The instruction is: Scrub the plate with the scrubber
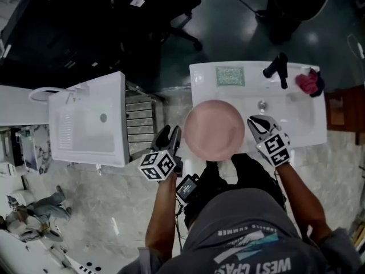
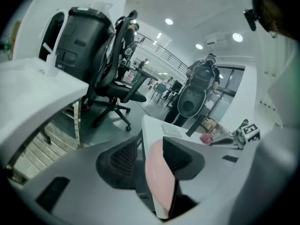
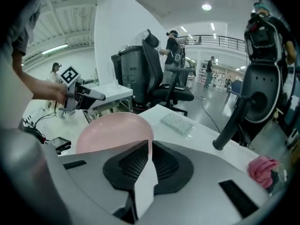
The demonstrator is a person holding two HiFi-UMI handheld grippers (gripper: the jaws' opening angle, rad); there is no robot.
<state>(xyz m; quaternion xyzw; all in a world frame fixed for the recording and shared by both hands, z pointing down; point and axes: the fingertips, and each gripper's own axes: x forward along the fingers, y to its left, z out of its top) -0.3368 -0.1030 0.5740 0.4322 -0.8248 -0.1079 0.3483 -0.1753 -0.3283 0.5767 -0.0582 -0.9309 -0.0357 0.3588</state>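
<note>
A round pink plate [image 1: 214, 129] hangs over the front left of a white sink [image 1: 296, 131], between my two grippers. My right gripper [image 1: 255, 124] is shut on the plate's right rim; in the right gripper view the plate [image 3: 112, 132] runs into the closed jaws [image 3: 149, 161]. At the plate's left rim my left gripper [image 1: 171, 136] stands open, and in the left gripper view the plate's edge [image 2: 157, 177] lies between the jaws with a gap to the left pad [image 2: 123, 159]. The green scrubber [image 1: 230, 76] lies flat on the sink's back ledge, also visible as a scrubber [image 3: 178, 123] beyond the plate.
A black tap [image 1: 278, 68] and a pink cloth [image 1: 308, 83] sit at the sink's back right. A second white sink unit [image 1: 88, 121] stands to the left across a gap. A black office chair [image 1: 171, 10] is behind. A person's body fills the lower view.
</note>
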